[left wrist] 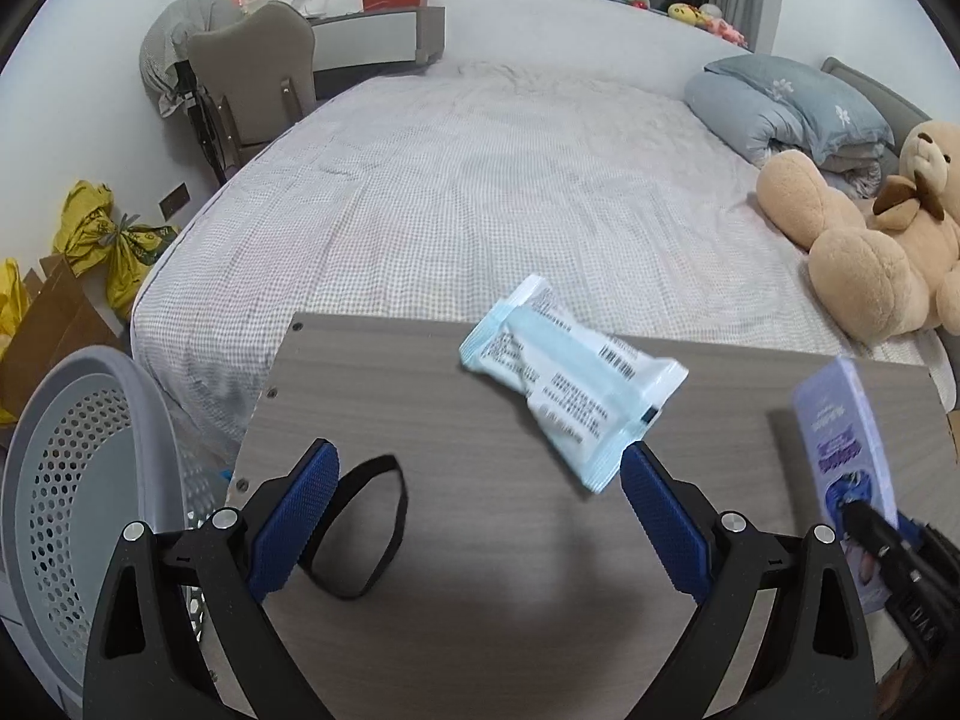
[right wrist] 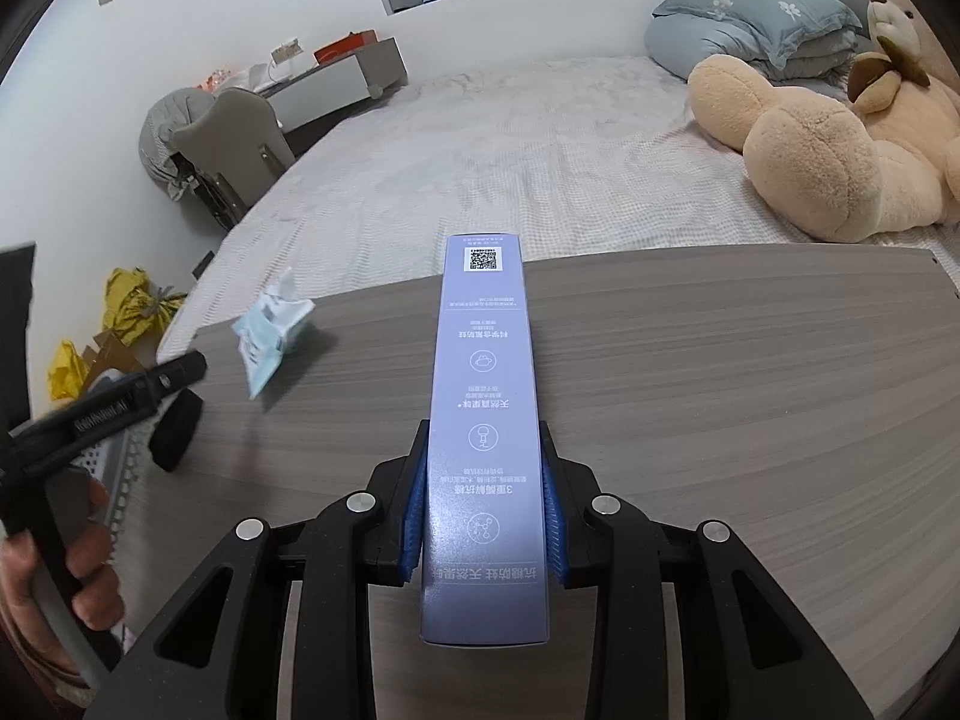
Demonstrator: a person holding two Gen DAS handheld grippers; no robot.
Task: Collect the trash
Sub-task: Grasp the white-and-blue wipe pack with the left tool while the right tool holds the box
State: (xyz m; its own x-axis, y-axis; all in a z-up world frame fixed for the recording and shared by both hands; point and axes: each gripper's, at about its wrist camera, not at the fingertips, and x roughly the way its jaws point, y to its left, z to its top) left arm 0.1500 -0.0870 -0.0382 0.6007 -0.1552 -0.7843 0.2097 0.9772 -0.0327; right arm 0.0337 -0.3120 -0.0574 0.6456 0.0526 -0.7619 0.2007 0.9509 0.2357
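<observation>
Right wrist view: your right tool [right wrist: 485, 501] is clamped on the long lavender cardboard box [right wrist: 483, 414], blue pads [right wrist: 415, 516] pressing both its sides, the box jutting forward over the grey wood-grain bench [right wrist: 750, 396]. Over on the left wrist view, your left tool [left wrist: 480, 480] is spread wide, gripping nothing. The crumpled pale-blue and white plastic wrapper [left wrist: 570, 381] lies on the bench just ahead, its near corner beside the right-hand pad [left wrist: 657, 516]. A black strap loop [left wrist: 366, 528] rests by the left-hand pad. Off the bench's left edge stands the grey perforated plastic basket [left wrist: 72, 480]. Beyond, a checked bed [left wrist: 480, 180] with a tan teddy bear [left wrist: 870, 240].
</observation>
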